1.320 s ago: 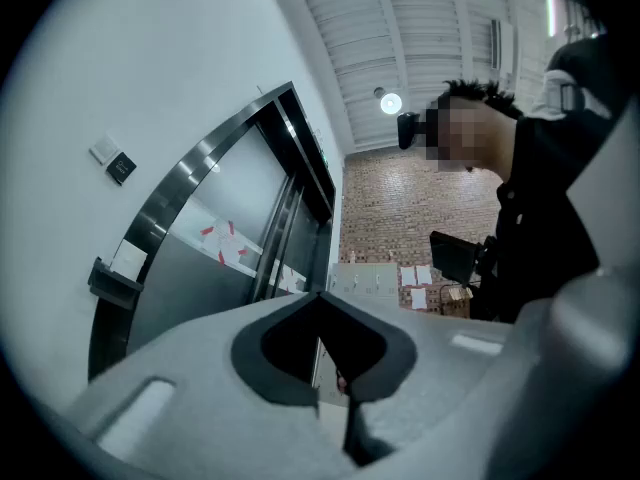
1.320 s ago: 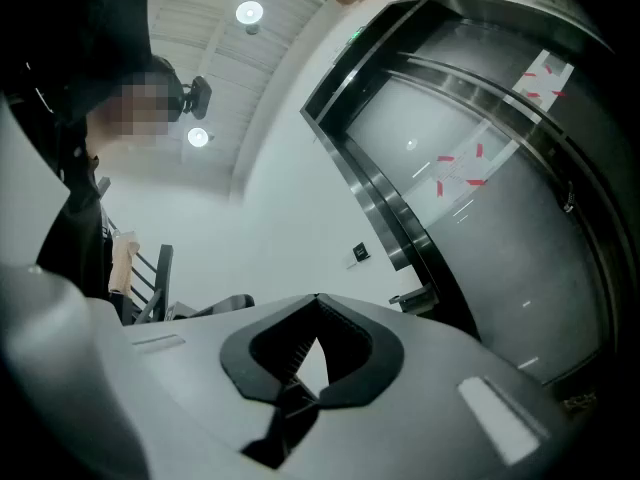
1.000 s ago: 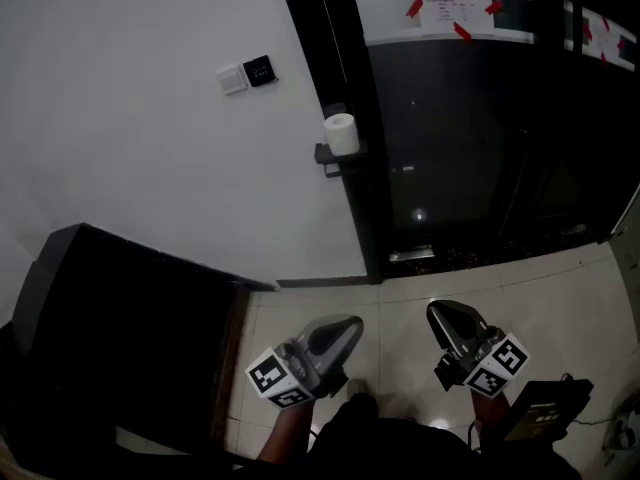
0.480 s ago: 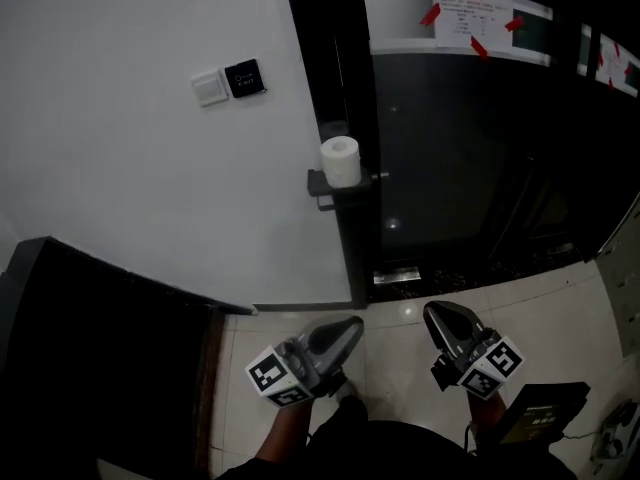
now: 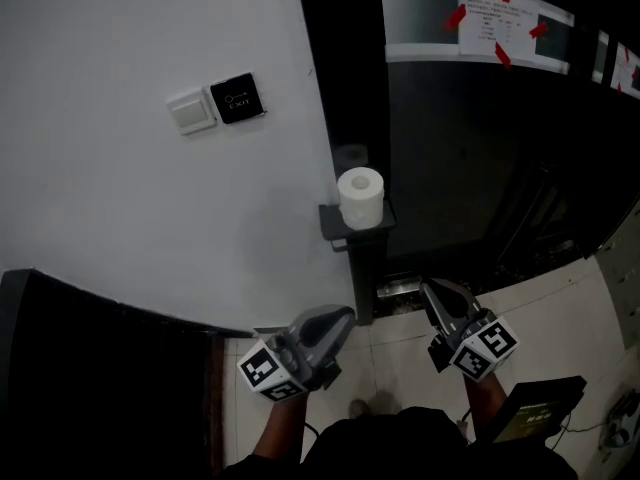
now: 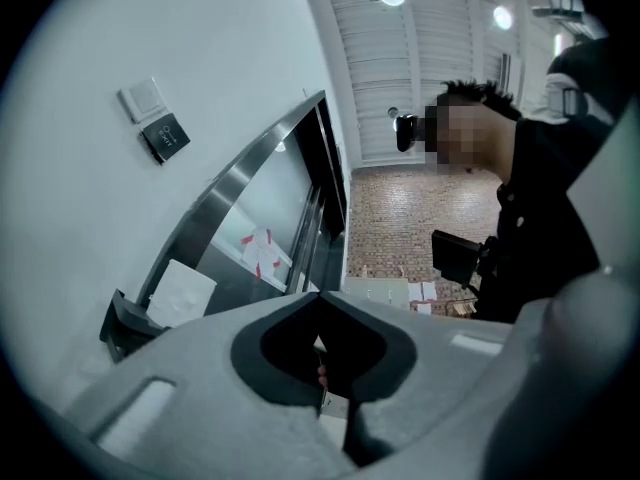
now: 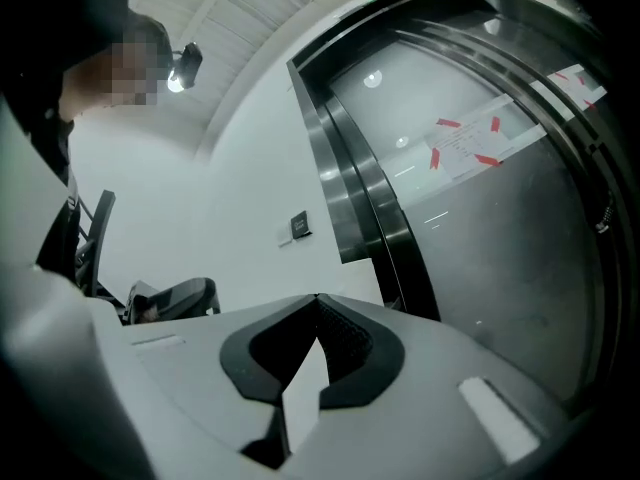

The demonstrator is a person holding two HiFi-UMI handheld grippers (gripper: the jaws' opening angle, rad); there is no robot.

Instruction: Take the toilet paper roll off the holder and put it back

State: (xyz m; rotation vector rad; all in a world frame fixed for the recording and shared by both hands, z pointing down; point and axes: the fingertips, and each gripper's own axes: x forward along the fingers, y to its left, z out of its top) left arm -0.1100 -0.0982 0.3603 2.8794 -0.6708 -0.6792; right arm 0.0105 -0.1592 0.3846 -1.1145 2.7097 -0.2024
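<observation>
Nearer since the earlier frame: white toilet paper roll (image 5: 360, 198) and its dark wall-mounted holder (image 5: 352, 231) now sit lower and larger in the head view, the gap to both claws reduced. Roll: upright on the holder, core hole facing up, long axis vertical, at the edge where white wall meets dark glass door. Left gripper (image 5: 343, 315): below the holder and almost in line with it, tips pointing up toward it, jaws closed together on nothing; its own view shows the roll up and to the left of the tips. Right gripper (image 5: 431, 287): below and to the right of the holder, jaws likewise pressed together and empty. Neither is clearly the nearer; both are well apart from the roll. Judgement: approach underway, and whichever gripper takes the roll must part its jaws first.
</observation>
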